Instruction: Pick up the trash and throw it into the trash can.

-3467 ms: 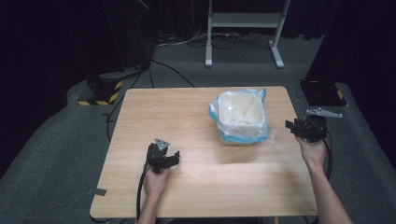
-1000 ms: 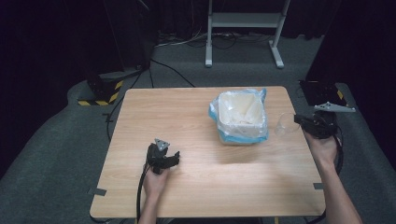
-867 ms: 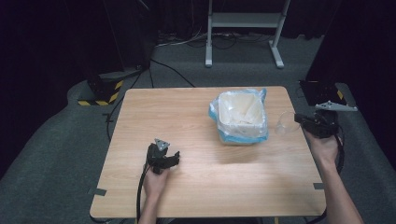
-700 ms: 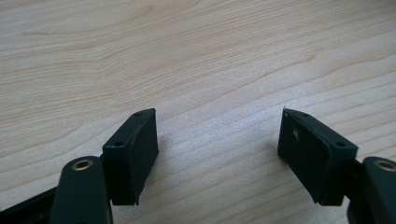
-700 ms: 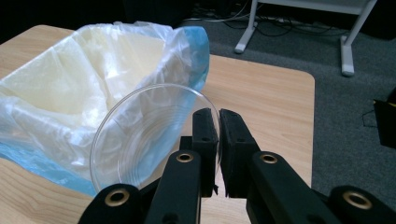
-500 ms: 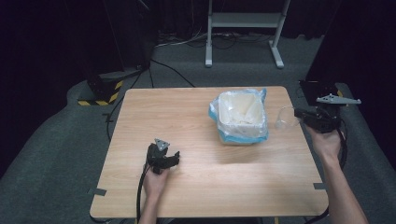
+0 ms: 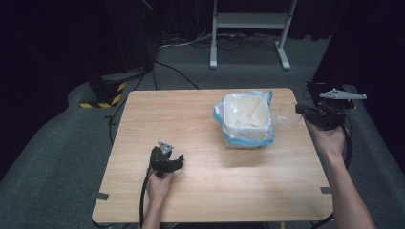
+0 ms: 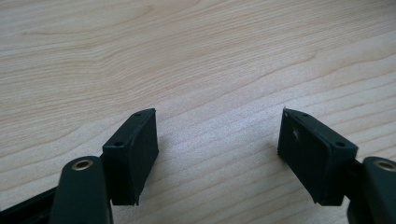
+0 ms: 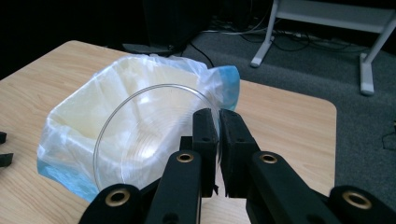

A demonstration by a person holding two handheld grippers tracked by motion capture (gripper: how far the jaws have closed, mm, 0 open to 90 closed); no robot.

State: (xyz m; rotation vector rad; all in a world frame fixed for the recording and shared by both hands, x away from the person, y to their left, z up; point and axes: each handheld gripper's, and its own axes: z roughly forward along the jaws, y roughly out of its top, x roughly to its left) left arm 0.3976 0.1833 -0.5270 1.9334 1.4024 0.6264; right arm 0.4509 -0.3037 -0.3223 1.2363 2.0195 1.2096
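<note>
Clear glossy plastic cup (image 9: 154,135), thin plastic bag (image 9: 70,140), matt wood table (image 7: 191,119).

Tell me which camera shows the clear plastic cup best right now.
The right gripper view: the clear cup is close up, its rim pinched by the right gripper, in front of the lined bin. The high view shows it faint; the left gripper view shows table.

Clear cup's (image 9: 154,135) base hidden behind right gripper's (image 9: 215,140) jaws.
</note>
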